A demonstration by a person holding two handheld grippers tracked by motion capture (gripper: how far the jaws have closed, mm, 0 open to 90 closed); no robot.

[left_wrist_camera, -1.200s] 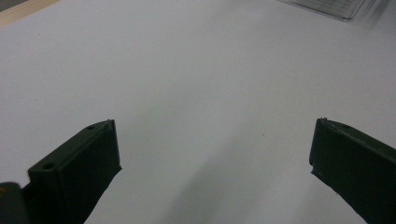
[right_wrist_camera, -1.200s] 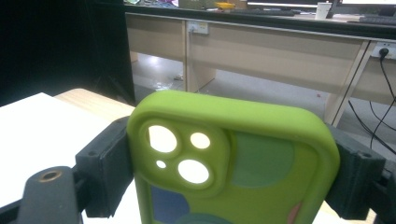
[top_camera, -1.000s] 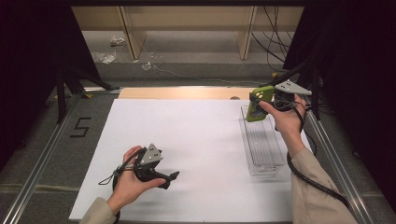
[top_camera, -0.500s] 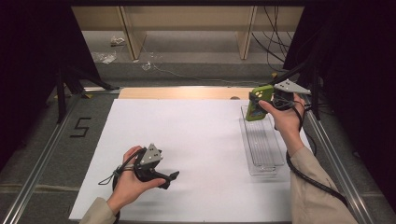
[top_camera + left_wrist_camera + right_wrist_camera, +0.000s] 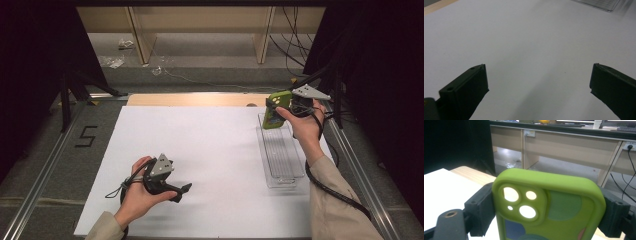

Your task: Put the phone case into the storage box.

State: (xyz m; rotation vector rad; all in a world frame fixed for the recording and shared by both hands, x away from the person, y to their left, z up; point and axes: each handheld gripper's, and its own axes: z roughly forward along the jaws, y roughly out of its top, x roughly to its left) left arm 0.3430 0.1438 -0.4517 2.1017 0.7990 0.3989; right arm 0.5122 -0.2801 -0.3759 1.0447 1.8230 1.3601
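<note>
A lime green phone case [image 5: 274, 110] with round camera cut-outs is held up in the air above the far end of a clear plastic tray [image 5: 280, 155]. My right gripper [image 5: 278, 107] is shut on the green phone case [image 5: 549, 210], its two black jaws pressing on the case's two sides. My left gripper [image 5: 184, 190] rests low over the white board [image 5: 200, 150] at the near left, jaws wide apart with nothing between them; its fingers [image 5: 466, 90] frame bare white surface.
The tray [image 5: 599, 3] lies lengthwise along the board's right edge. A strip of wooden tabletop [image 5: 190, 99] runs behind the board. Metal rails [image 5: 45, 165] flank both sides, with a floor mark "5" at the left. Cables [image 5: 295, 45] hang at the far right.
</note>
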